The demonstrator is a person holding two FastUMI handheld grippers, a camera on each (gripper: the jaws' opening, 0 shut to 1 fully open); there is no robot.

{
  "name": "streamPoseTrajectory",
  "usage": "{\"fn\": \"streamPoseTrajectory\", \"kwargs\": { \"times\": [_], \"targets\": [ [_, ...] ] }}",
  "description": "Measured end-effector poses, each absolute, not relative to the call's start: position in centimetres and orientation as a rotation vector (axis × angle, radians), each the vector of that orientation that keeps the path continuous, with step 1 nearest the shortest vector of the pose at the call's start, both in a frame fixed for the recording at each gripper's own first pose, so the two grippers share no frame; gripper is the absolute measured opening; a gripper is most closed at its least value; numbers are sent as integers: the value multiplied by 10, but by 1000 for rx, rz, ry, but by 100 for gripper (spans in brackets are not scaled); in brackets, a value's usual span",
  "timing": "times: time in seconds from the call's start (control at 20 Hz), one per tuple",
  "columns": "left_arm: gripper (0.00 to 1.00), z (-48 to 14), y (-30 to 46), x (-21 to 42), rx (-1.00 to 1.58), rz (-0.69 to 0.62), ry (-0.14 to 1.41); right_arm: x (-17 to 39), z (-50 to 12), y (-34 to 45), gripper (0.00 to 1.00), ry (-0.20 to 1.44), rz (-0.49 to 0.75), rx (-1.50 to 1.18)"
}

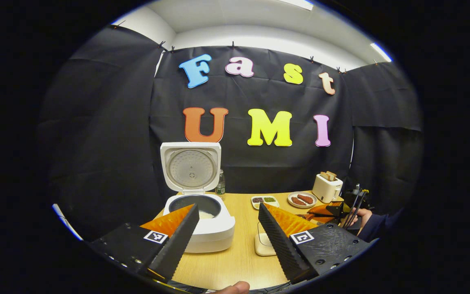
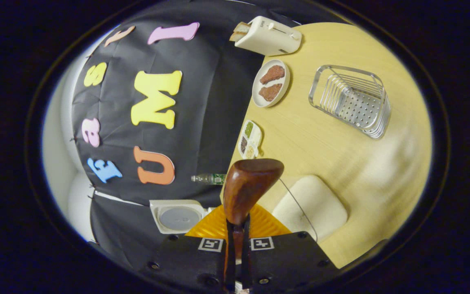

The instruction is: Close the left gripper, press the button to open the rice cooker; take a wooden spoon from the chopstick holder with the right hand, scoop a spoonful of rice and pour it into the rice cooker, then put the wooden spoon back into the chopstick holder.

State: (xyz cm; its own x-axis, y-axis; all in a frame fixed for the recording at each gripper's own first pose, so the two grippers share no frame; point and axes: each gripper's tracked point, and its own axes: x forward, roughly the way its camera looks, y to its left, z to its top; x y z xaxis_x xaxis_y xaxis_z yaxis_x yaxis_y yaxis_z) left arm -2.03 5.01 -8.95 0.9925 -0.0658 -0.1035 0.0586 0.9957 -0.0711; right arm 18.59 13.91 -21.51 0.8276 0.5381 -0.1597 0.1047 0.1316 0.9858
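1. A wooden desk [image 1: 239, 253] stood before black cloth walls.
2. The rice cooker [image 1: 202, 222] sat at the desk's left with its lid [image 1: 191, 166] upright and white rice in the pot.
3. The left tongs [image 1: 229, 230] hung above the desk with their jaws wide apart, holding nothing.
4. The right tongs [image 2: 235, 241] were clamped on the handle of the wooden spoon [image 2: 247, 188], its bowl out ahead.
5. The wire chopstick holder [image 2: 351, 102] lay near a plate of meat [image 2: 271, 83] and a toaster [image 2: 265, 36].
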Motion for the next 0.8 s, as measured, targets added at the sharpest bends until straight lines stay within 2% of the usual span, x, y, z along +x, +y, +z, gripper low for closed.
{"fn": "streamPoseTrajectory", "kwargs": {
  "times": [0.2,0.55,0.8],
  "targets": [
    [94,-88,51,-26,-102,-81,97,178,-168,151,11,523,447,1556],
    [94,-87,66,-39,-57,-46,91,180,-107,217,11,540,592,1398],
    [93,-91,92,-44,-67,11,100,187,-92,282,11,591,653,1308]
  ]
}}
